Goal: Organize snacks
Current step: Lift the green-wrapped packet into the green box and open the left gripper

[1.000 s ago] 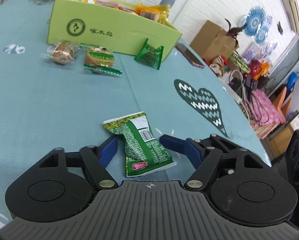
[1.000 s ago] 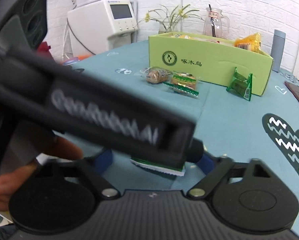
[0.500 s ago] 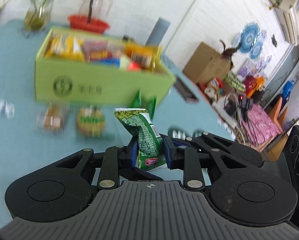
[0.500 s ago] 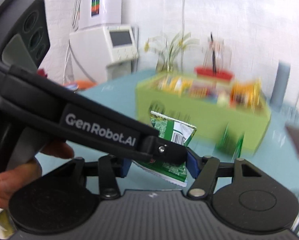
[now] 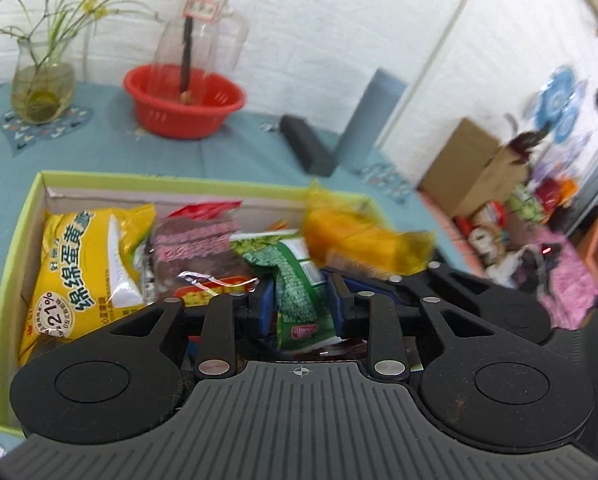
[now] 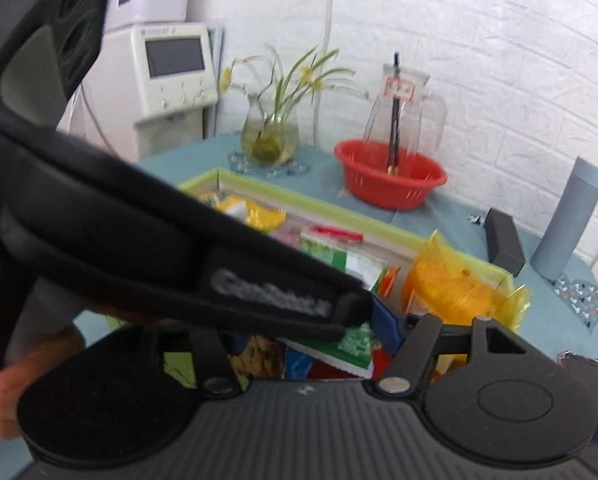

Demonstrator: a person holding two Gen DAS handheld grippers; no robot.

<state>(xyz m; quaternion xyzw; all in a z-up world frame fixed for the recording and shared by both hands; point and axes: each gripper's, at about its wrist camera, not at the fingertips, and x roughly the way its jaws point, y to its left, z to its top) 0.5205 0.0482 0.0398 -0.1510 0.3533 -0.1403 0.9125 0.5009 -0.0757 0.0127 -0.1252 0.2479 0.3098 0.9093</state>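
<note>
We had the left gripper (image 5: 301, 304) over the lime-green cardboard box (image 5: 17, 236), its jaws just easing apart w/ the green crinkled plastic snack packet (image 5: 299, 280) upright between them; pads looked barely on it. Yellow egg-cake bag (image 5: 87, 264) sat left of the jaws, orange wrapper (image 5: 363, 240) ahead-right. Right gripper (image 6: 299, 340) was half hidden behind the left tool; jaws were widening, grip unclear. Step, we judged: drop-off into the box. Next probably needed a fuller release, then lifting clear w/o snagging.
</note>
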